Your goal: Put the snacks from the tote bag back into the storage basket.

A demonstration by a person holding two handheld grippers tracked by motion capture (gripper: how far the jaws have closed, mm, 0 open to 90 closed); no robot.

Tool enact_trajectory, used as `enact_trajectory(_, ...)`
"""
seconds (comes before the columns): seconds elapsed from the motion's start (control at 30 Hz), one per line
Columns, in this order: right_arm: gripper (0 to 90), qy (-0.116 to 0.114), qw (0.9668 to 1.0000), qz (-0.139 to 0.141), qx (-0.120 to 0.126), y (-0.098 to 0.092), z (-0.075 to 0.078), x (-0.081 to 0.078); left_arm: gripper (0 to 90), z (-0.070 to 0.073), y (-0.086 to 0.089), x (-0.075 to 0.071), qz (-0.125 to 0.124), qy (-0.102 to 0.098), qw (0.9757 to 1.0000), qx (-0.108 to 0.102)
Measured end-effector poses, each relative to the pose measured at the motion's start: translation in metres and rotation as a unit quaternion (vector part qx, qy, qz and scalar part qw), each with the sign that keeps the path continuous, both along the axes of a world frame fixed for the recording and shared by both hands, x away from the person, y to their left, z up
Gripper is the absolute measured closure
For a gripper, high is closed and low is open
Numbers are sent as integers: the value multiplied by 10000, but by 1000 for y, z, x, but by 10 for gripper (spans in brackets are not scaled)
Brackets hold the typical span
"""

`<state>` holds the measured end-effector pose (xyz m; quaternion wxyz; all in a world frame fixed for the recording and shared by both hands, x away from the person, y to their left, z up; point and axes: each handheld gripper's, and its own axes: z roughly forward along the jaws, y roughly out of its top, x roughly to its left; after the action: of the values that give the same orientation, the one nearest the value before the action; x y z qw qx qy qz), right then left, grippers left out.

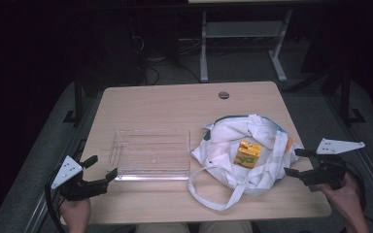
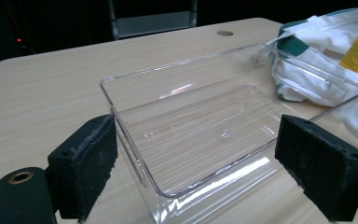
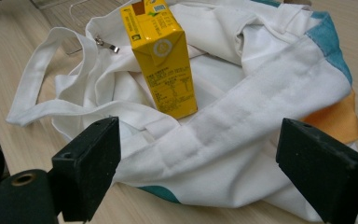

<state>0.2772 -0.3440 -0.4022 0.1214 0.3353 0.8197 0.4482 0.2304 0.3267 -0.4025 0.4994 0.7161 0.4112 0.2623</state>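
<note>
Fingers (image 3: 321, 172) wide and empty on both my grippers, the right gripper (image 1: 305, 162) nearer the carton (image 1: 248, 153), which stands in the bag (image 1: 267, 141) toward the bench's right edge.

Yellow drink carton (image 1: 248, 153) lying in an open white cloth bag (image 1: 223, 133), just right of a clear plastic tray (image 1: 151, 172)

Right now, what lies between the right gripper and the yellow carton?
Only white bag fabric: in the right gripper view a folded band of it crosses between the open right gripper and the carton, which lies on the bag.
</note>
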Motion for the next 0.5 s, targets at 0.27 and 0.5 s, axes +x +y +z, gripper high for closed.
enact_trajectory(0.27, 134, 50, 10000, 16, -66, 8, 10, 6, 126, 0, 2, -2, 83, 34, 10000, 6)
enact_trajectory(0.5, 133, -42, 9991, 308, -281, 23, 27, 13, 126, 1, 1, -4, 109, 0, 9999, 31)
